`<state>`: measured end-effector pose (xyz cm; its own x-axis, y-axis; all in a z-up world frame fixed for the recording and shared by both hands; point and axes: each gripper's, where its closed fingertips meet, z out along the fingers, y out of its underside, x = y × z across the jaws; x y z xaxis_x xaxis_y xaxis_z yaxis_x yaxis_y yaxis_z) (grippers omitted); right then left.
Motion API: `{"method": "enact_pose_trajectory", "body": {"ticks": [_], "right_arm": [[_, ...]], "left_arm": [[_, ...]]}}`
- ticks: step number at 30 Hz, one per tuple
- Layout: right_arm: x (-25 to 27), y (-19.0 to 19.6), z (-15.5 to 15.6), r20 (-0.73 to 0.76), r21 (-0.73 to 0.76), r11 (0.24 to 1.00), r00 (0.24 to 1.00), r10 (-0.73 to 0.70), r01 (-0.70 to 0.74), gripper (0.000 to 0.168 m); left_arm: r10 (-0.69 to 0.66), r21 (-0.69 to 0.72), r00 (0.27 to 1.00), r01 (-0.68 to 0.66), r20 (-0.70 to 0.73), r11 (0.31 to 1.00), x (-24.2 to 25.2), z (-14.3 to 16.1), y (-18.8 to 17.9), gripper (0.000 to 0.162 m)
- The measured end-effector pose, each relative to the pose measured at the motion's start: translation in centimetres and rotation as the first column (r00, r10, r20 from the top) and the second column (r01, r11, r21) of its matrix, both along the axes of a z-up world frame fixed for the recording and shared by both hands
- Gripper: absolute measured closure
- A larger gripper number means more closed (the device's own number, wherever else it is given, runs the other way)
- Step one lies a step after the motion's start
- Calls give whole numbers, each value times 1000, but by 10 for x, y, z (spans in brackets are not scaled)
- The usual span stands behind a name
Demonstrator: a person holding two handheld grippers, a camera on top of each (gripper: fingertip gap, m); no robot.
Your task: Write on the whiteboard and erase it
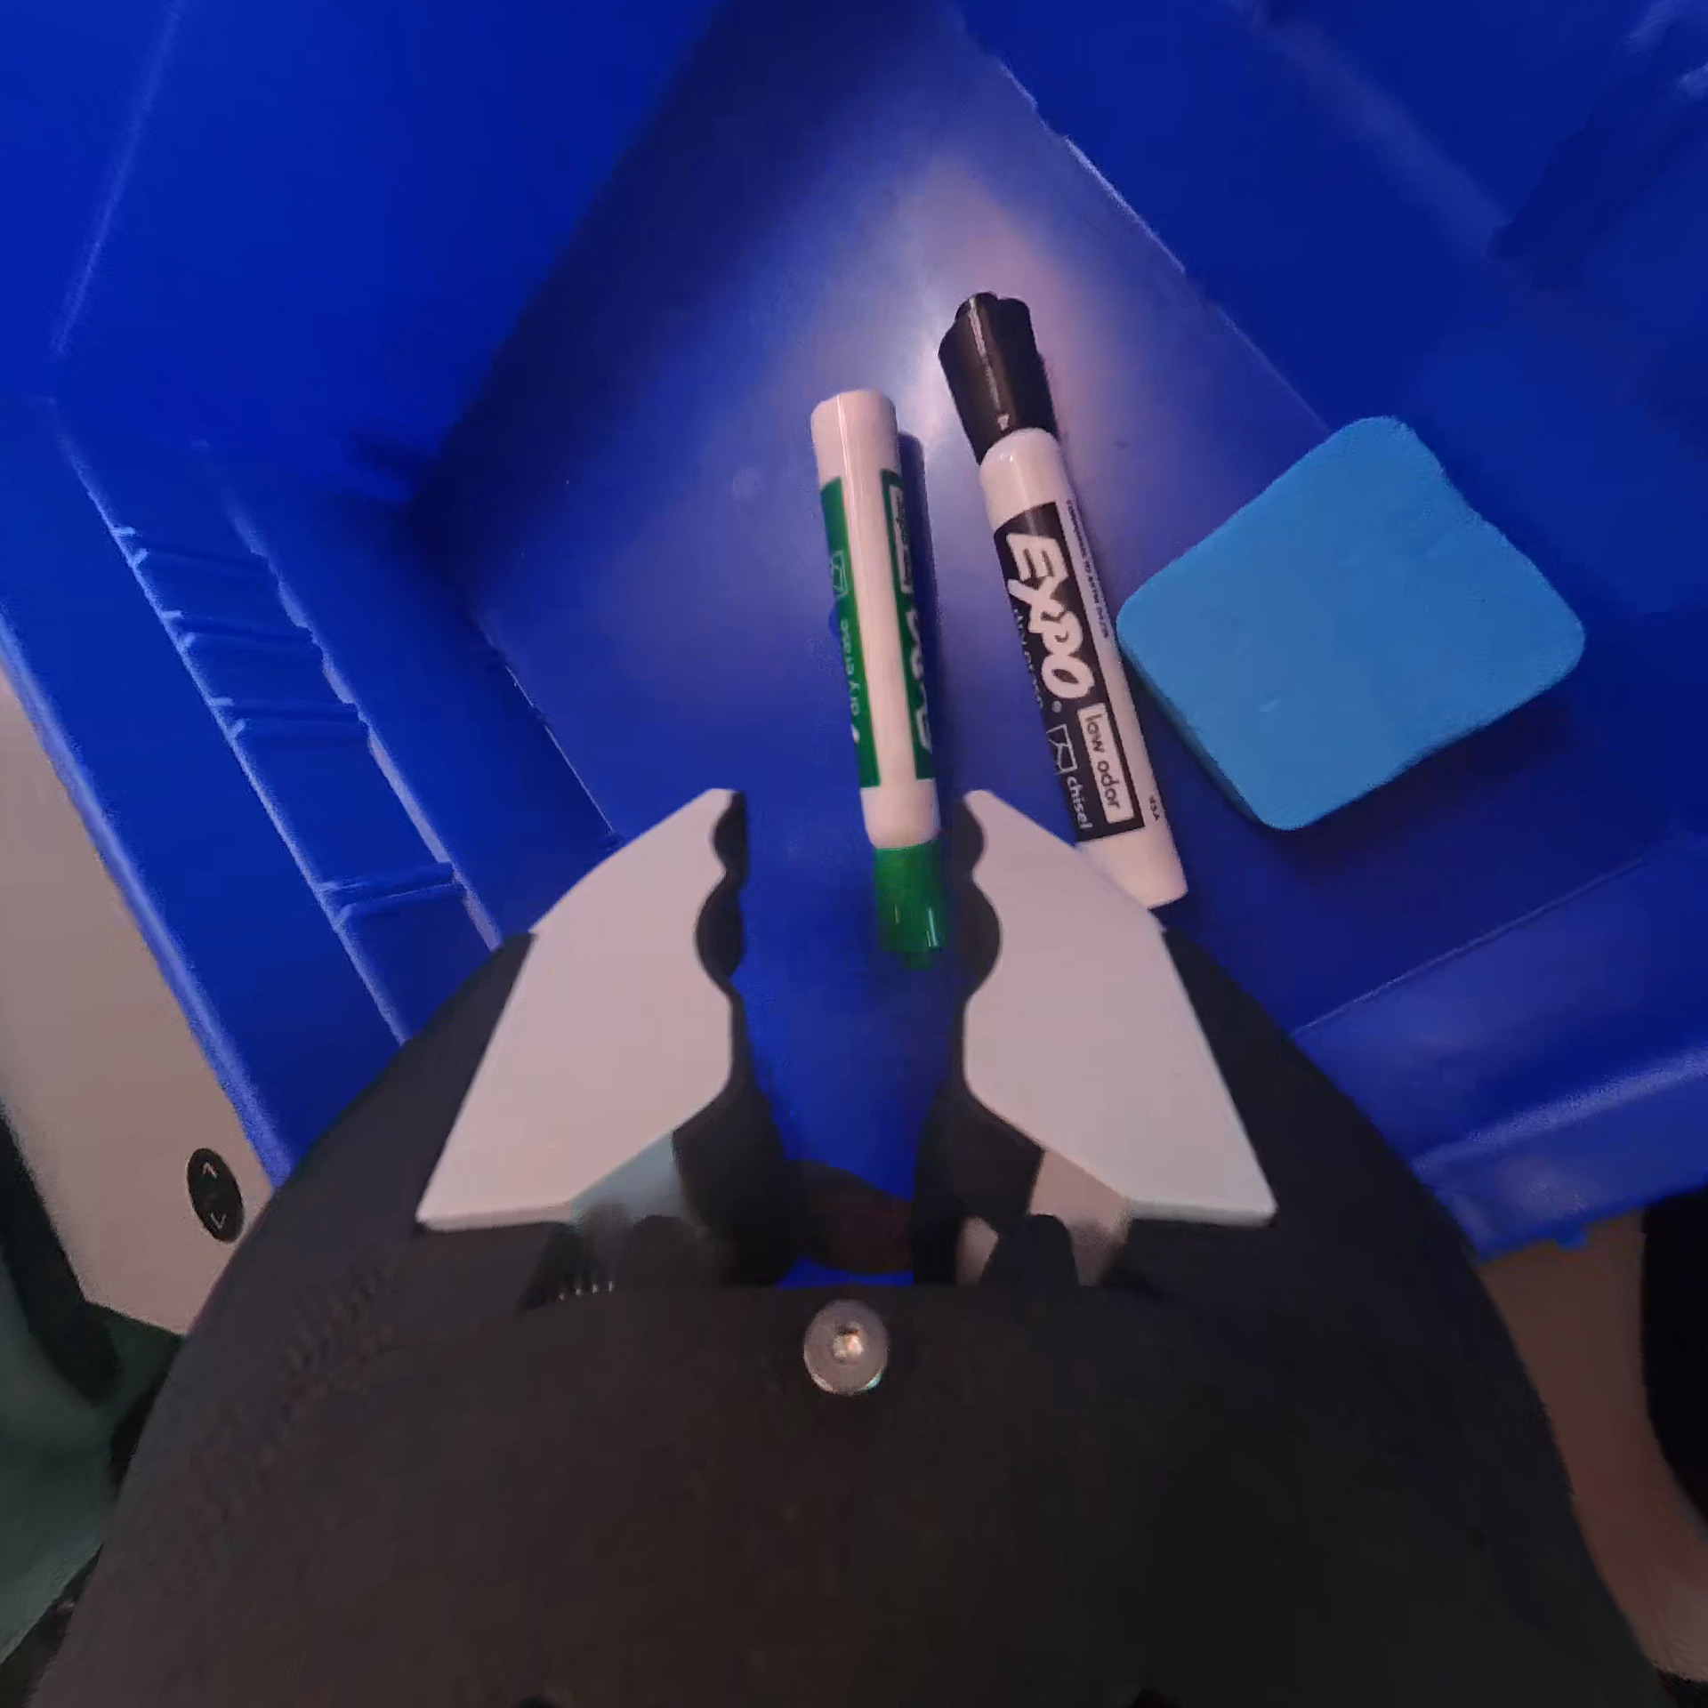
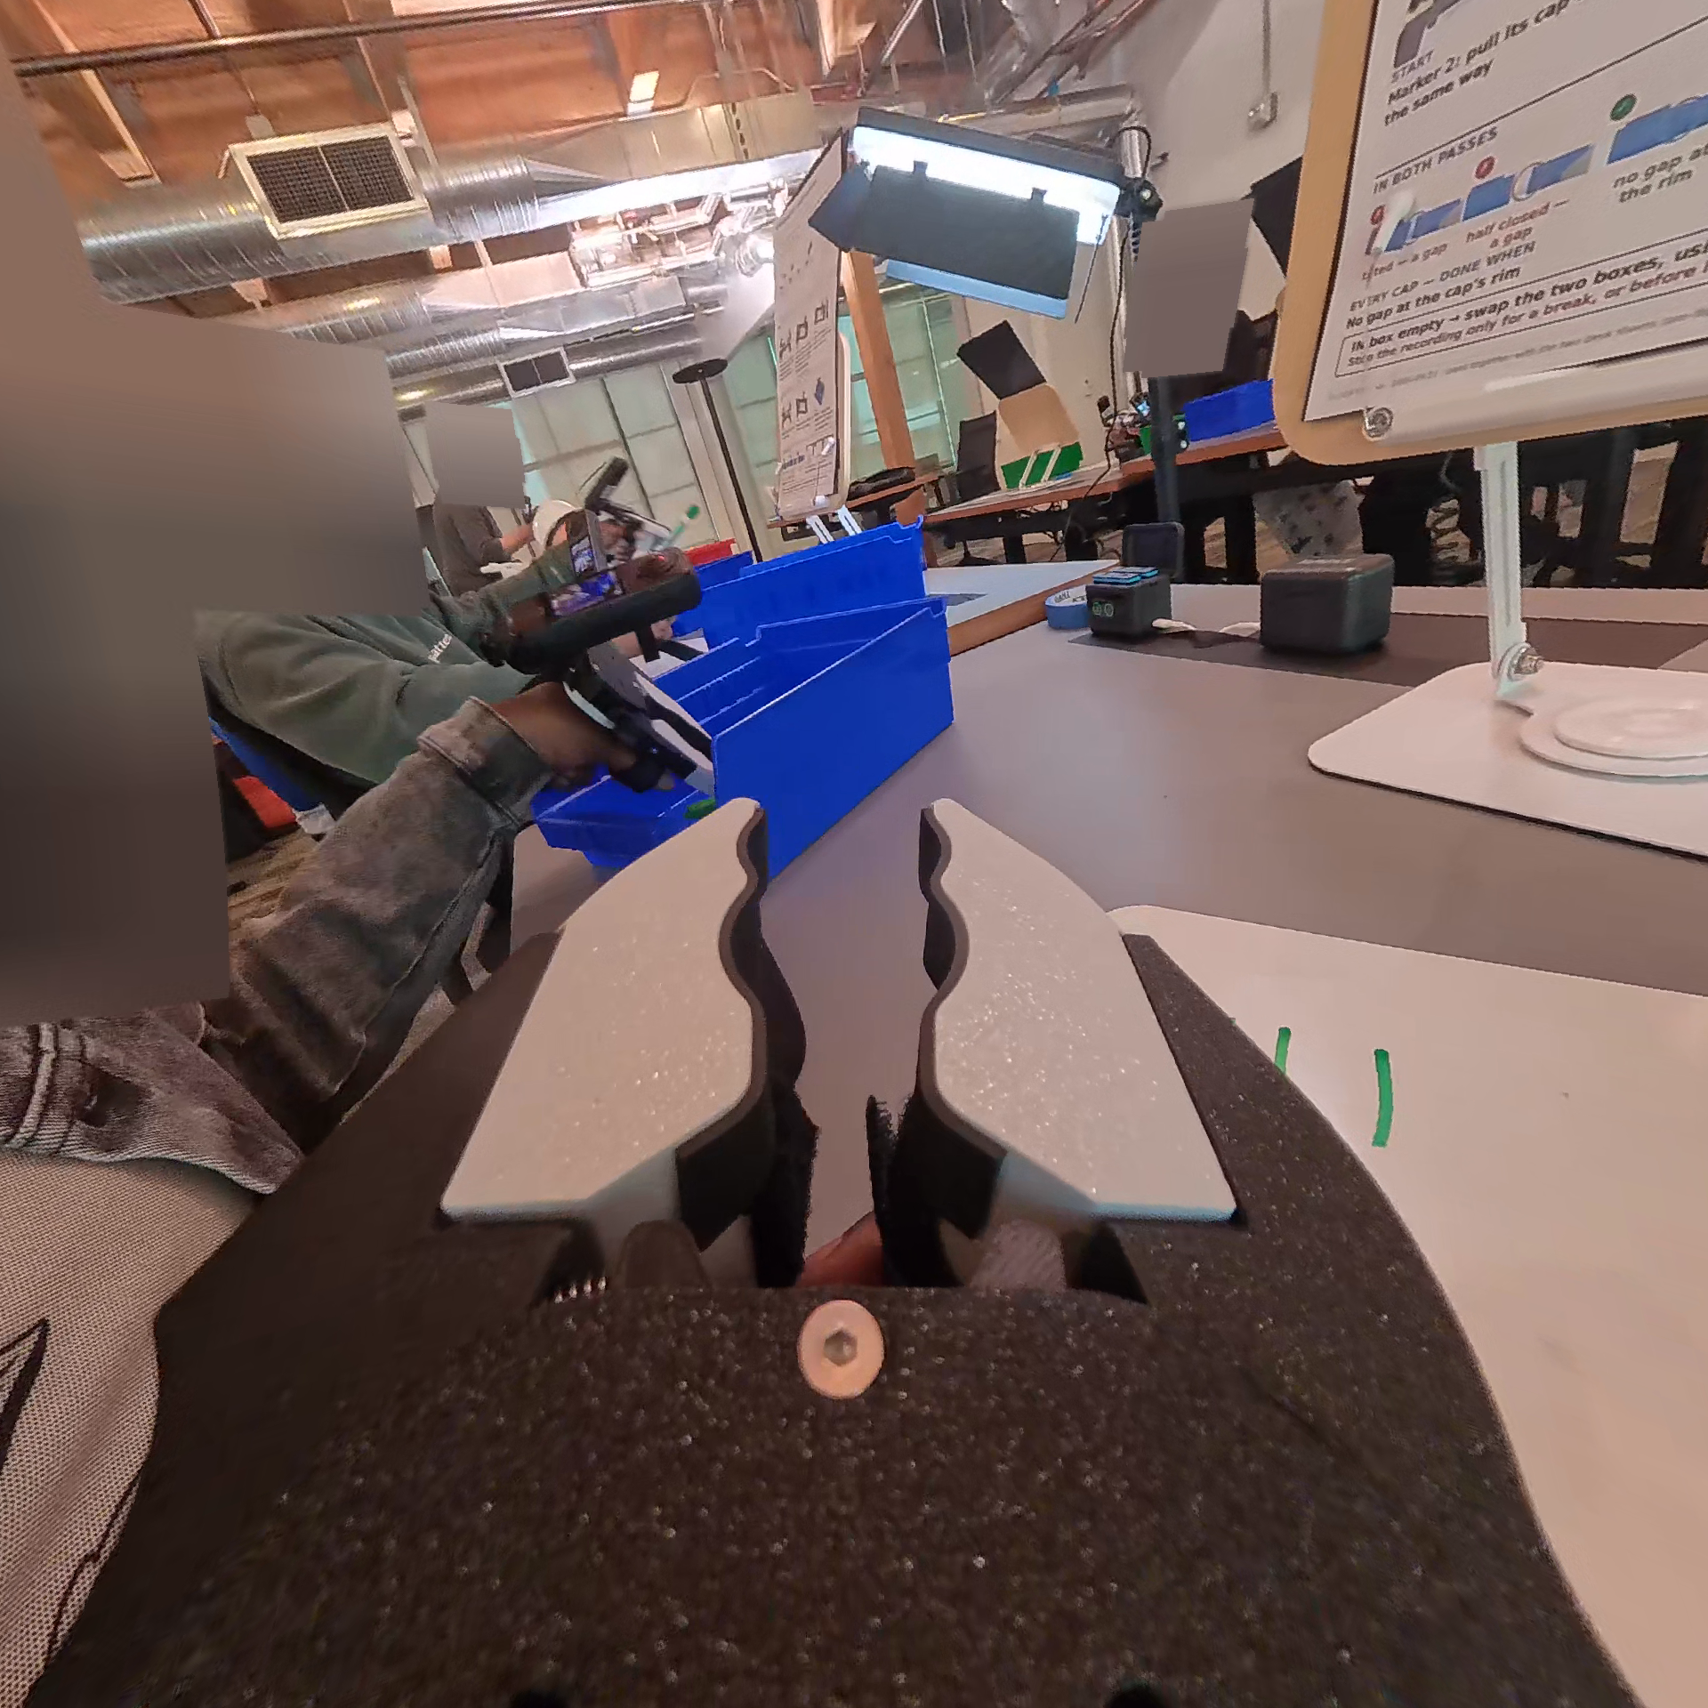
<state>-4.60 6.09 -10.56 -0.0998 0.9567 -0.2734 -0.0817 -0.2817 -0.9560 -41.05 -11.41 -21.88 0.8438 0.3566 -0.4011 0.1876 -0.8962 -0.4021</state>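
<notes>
Blue plastic fills the left wrist view: the bin (image 1: 647, 388) holds 2 markers and an eraser on its floor; the green marker (image 1: 878, 628) lies capped in the middle of the bin, its cap end pointing at the left gripper (image 1: 855, 832); the black marker (image 1: 1054, 601) lies just beside it, and the blue foam eraser (image 1: 1349, 619) rests beside that, toward the bin's side wall. The left gripper hovers inside the bin with its jaws apart and nothing between them, the green cap sitting in the gap in front of the tips without touching either finger. In the right wrist view the right gripper (image 2: 841, 832) is also spread and empty, held above the grey table (image 2: 1155, 767) well apart from the bin (image 2: 832, 730); the whiteboard (image 2: 1479, 1201) lies flat on the table farther from the bin and carries 2 short green strokes (image 2: 1380, 1095). Judging by those marks, writing looks done and the green marker is back in the bin; erasing is left, so the eraser is likely the next pick.
</notes>
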Motion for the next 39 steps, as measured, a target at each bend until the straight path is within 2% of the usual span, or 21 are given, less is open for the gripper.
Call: {"method": "enact_pose_trajectory", "body": {"ticks": [1,3,5,7,9,12,15,16,17,18,20,22,25,26,28,30,32,34,36,39], "right_arm": [[0,1,-1,3,-1,1000,1000,-3,3,138],[-1,2,-2,10,-3,1000,1000,-2,2,139],[-2,1,-2,14,-2,1000,1000,3,-3,139],[-2,0,-2,19,4,1000,1000,5,-5,139],[-1,0,-2,23,12,1000,1000,0,-1,139],[1,1,0,23,17,1000,1000,-11,11,140],[2,2,-1,25,14,1000,1000,-16,15,140],[2,2,-1,23,12,1000,1000,-13,13,140],[2,1,-1,21,11,1000,1000,-9,9,140],[1,1,-1,22,9,1000,1000,-6,6,141],[0,-1,-3,33,12,1000,999,1,-1,141],[-3,-5,-3,45,25,999,999,28,-29,141],[-8,-29,4,58,104,979,983,172,-177,133],[-10,-39,7,82,147,960,970,228,-238,127],[-18,-53,16,159,264,912,947,278,-312,113],[-30,-62,31,223,415,845,938,264,-336,105],[-44,-66,42,275,528,775,933,230,-347,101],[-57,-68,42,349,595,711,918,191,-374,97],[-67,-67,32,416,645,651,899,140,-400,96],[-72,-64,14,483,666,609,871,90,-432,95]], "left_arm": [[-45,21,999,45,12,999,6,4,3,107],[-225,114,972,216,71,970,31,13,21,103],[-488,204,867,461,103,863,65,19,41,103],[-630,191,764,604,138,774,81,12,46,104],[-641,114,755,631,140,767,68,2,48,104],[-659,98,733,653,168,751,59,-8,54,103],[-673,65,712,676,199,734,59,-18,54,87],[-665,44,714,673,219,738,58,-23,52,87],[-662,65,712,668,235,741,60,-23,53,93],[-667,106,707,663,235,741,62,-22,56,106],[-658,109,722,652,212,750,58,-20,54,107],[-646,122,755,635,110,763,53,-2,54,108],[-633,120,764,645,-124,755,55,55,49,108],[-658,105,724,685,-205,721,65,77,48,108],[-735,89,602,789,-312,608,102,113,54,108],[-821,85,472,878,-321,472,151,129,65,108],[-893,66,332,942,-303,328,199,129,76,108],[-931,52,243,970,-273,238,233,123,88,108],[-948,44,177,984,-264,172,255,118,99,108],[-960,71,131,991,-249,116,276,112,113,108]]}}
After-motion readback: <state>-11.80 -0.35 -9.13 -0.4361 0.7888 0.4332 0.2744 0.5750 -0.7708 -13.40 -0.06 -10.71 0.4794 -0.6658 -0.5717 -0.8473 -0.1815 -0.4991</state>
